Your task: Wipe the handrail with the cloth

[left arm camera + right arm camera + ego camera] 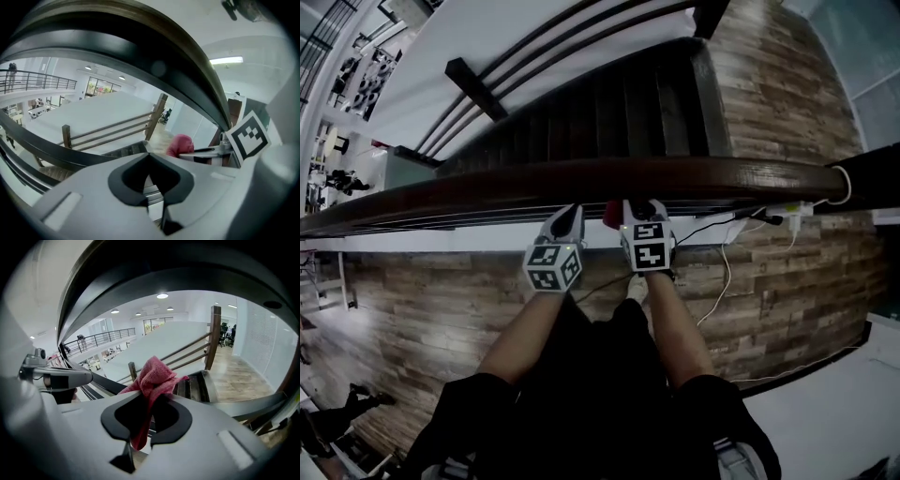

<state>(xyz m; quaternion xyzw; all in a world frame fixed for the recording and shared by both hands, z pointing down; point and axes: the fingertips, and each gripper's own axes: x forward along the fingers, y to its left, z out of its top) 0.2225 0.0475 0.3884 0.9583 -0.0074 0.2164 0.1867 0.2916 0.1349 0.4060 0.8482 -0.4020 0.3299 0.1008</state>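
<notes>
Advise pressing crumpled red cloth (152,378), clamped in right gripper (643,210) just beside dark wooden handrail (581,178), flat against it, keeping closed, empty left gripper (568,219) clear.

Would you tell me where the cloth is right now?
The cloth is clamped in the right gripper, close to the dark handrail, and sits just right of the left gripper in the head view.
</notes>
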